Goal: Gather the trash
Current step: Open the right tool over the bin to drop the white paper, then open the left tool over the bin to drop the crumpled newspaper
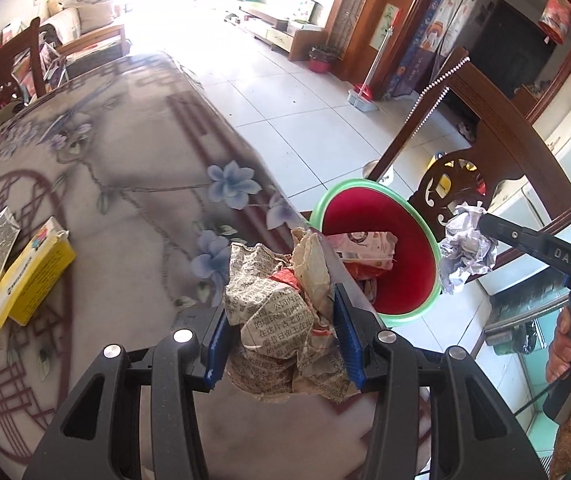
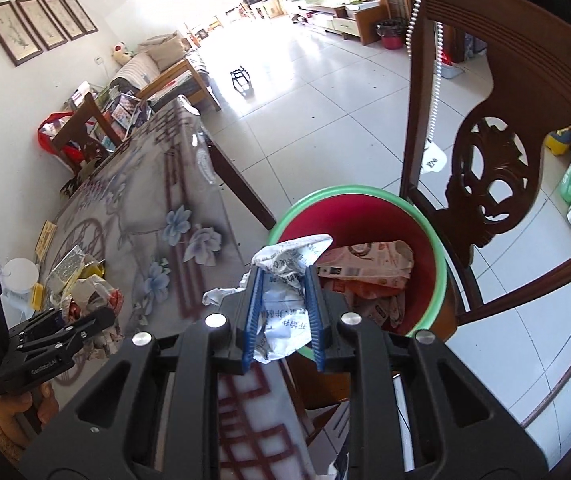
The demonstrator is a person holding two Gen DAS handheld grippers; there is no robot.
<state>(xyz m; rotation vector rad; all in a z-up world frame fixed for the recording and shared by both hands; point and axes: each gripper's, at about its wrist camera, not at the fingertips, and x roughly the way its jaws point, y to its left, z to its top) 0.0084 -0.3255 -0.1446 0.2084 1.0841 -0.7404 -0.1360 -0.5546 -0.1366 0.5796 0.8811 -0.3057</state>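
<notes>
Both grippers near the red bin [image 2: 425, 240] beside the table [image 1: 133, 152]: the left gripper [image 1: 281, 320] clamped on crumpled newspaper [image 1: 277, 308], the right gripper [image 2: 283, 312] clamped on a white paper wad [image 2: 285, 316]. Wrappers [image 2: 365, 264] already lie in the bin, while small boxes [image 1: 25, 272] remain on the table.

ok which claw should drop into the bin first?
Right, probably. The right claw holds its white paper wad nearer the red bin; the left claw, holding the newspaper wad, is over the table edge.
</notes>
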